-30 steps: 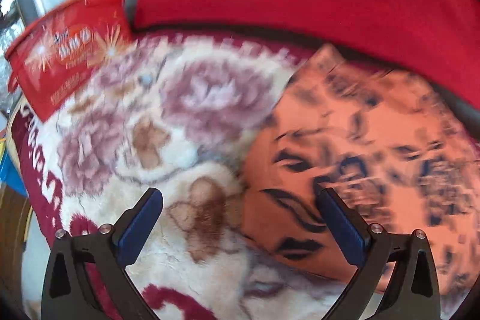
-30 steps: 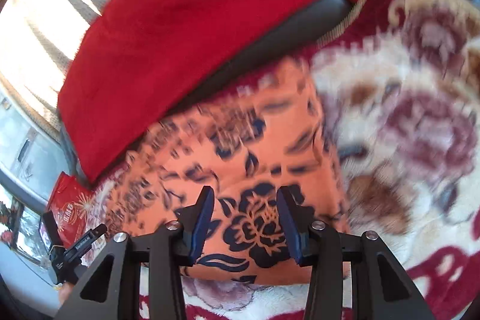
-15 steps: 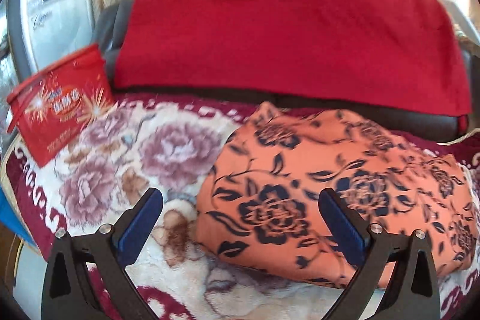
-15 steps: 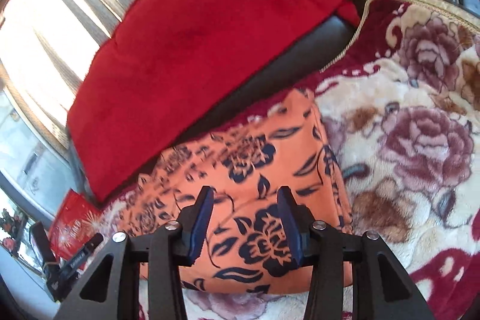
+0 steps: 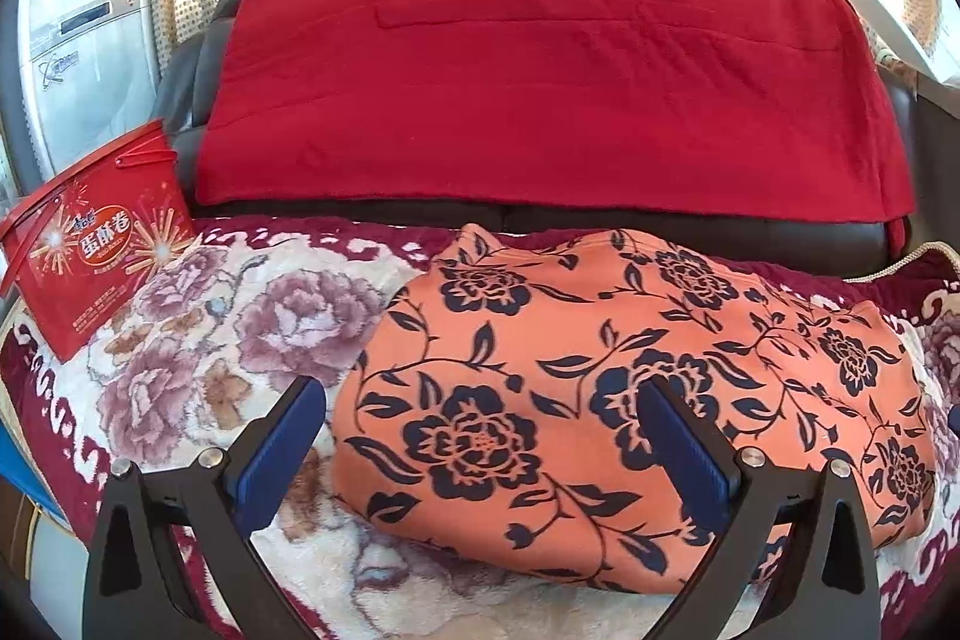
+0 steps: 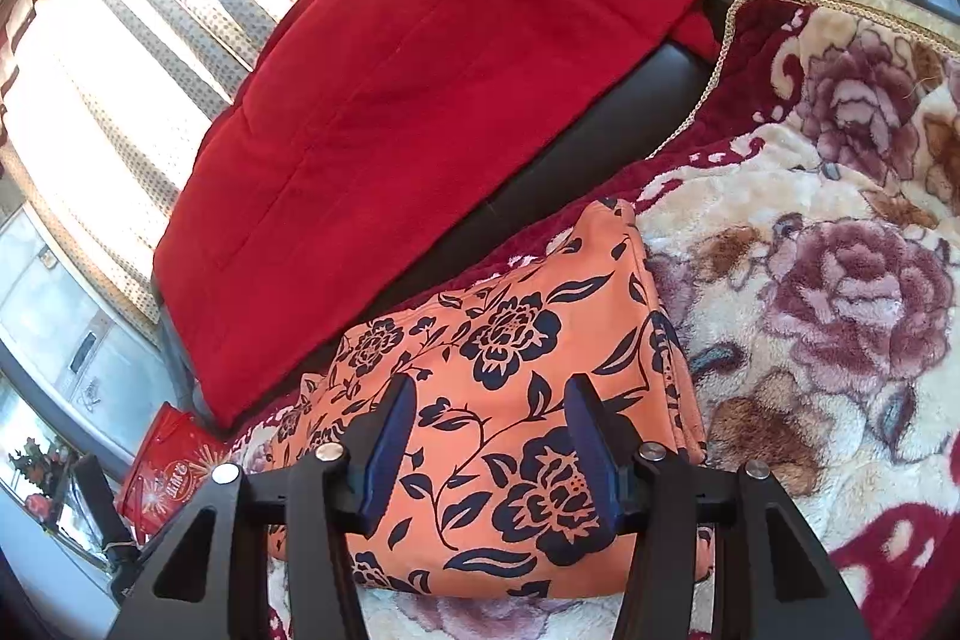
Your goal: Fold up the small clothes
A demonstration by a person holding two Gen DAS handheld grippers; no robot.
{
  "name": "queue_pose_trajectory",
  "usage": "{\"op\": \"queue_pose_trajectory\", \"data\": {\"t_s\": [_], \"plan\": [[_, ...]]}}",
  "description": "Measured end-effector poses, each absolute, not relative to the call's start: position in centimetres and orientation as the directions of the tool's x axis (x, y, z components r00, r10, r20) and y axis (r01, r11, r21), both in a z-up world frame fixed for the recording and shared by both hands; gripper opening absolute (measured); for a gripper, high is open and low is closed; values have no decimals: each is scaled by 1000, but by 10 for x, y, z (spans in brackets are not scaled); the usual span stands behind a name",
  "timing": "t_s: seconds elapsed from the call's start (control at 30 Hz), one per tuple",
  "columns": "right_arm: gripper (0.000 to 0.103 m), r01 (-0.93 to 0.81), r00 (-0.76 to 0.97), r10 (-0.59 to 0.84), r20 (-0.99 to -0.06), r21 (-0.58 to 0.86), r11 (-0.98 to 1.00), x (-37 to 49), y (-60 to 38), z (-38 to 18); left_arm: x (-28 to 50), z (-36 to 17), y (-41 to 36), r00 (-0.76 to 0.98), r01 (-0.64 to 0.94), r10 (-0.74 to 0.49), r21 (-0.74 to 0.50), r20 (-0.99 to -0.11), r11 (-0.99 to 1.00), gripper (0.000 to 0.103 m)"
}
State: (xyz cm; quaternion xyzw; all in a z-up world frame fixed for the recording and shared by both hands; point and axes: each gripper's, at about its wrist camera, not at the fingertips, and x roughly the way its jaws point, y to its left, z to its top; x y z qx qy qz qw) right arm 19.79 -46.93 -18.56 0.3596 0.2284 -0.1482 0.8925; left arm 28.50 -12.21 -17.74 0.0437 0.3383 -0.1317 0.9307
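An orange garment with dark blue flowers (image 5: 630, 376) lies folded into a thick pad on the flowered plush blanket (image 5: 198, 340). My left gripper (image 5: 480, 406) hovers above its near left part, jaws wide open with nothing between them. In the right wrist view the same orange garment (image 6: 516, 340) lies below my right gripper (image 6: 489, 406). Its jaws are opening, and the blue pads stand apart above the cloth without pinching it.
A red blanket (image 5: 540, 70) drapes the dark sofa back (image 5: 660, 220) behind the garment. A red gift box (image 5: 96, 250) stands at the blanket's left edge. Curtains and bright windows lie beyond. The plush blanket (image 6: 840, 280) spreads to the right of the garment.
My left gripper rose and pulled back, so the whole garment and the sofa back came into view. My right gripper lifted slightly and its jaws spread a little wider. The garment lies still.
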Motion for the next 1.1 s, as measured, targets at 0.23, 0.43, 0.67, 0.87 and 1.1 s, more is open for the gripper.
{"op": "queue_pose_trajectory", "data": {"t_s": [0.23,0.43,0.67,0.87,1.1], "plan": [[58,416,856,-86,-510,580,700,197,-470,-184,280,-179,-142,733,309,-231,10,-640,951,103],[59,401,860,-65,-506,592,699,193,-470,-184,275,-181,-153,730,327,-238,21,-640,945,103],[62,326,881,36,-472,660,677,185,-469,-188,275,-193,-166,718,345,-228,52,-658,937,103],[65,317,891,109,-441,775,547,156,-474,-204,290,-245,-185,577,402,-213,47,-789,914,103],[66,335,882,160,-443,828,449,127,-470,-224,280,-224,-169,627,369,-228,26,-745,929,103]]}}
